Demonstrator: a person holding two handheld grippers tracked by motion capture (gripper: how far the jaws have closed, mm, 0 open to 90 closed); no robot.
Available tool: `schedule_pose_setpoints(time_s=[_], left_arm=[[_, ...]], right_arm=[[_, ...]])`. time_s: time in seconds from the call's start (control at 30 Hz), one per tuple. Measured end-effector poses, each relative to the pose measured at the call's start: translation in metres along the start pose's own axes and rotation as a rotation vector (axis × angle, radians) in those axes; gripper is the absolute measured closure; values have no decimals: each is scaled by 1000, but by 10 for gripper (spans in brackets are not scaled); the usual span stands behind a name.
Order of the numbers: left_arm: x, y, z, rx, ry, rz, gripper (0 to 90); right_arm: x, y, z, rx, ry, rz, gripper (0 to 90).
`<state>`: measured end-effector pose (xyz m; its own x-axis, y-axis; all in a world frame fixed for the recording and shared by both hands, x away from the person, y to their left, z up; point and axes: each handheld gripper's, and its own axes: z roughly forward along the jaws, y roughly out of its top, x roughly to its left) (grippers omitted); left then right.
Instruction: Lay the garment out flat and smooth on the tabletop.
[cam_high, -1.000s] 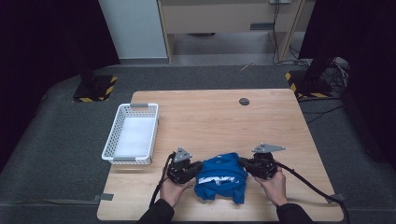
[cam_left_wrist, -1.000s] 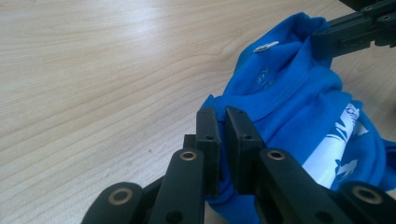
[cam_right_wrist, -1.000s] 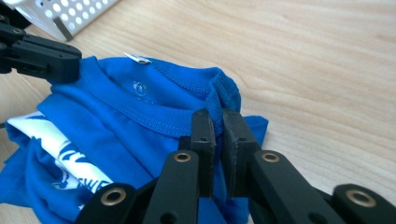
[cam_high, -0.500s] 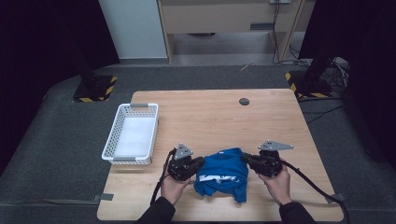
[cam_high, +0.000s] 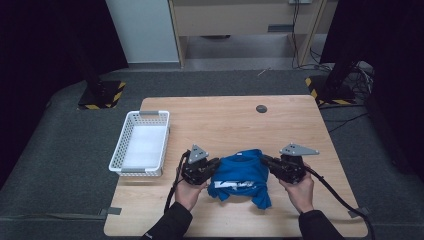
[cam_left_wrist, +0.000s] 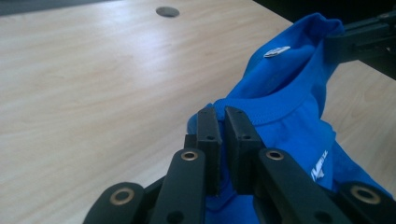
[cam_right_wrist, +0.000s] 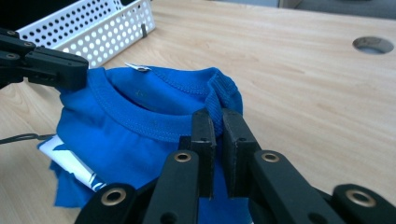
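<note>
Both tools have risen a little since the earlier frames, and the blue shirt (cam_high: 240, 175) has come up with them, its upper edge now stretched between the two rather than lying bunched on the counter (cam_high: 225, 120). Left tool (cam_high: 216, 164) is clenched on the shirt's left shoulder by the ribbed collar; in the left gripper view the cloth is pinched between its black pads (cam_left_wrist: 208, 128). Right tool (cam_high: 265, 161) is clenched on the opposite shoulder, just beside the collar seam. Below and between the tools the rest of the shirt hangs and trails onto the counter, white print showing. Beyond the left tool, to its outer side, the white basket (cam_high: 141, 149) sits as before.
</note>
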<state>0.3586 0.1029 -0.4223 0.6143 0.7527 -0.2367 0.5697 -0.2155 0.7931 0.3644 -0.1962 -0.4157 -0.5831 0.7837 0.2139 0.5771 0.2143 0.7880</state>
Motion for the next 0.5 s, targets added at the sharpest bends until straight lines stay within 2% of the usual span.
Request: schedule_pose_setpoints(time_s=[0.37,0.5], left_arm=[[3,22,2,-31,55,33,851],[4,34,6,-51,81,43,851]], right_arm=[[-2,16,3,-68,-48,17,842],[-5,28,7,-98,-83,18,841]])
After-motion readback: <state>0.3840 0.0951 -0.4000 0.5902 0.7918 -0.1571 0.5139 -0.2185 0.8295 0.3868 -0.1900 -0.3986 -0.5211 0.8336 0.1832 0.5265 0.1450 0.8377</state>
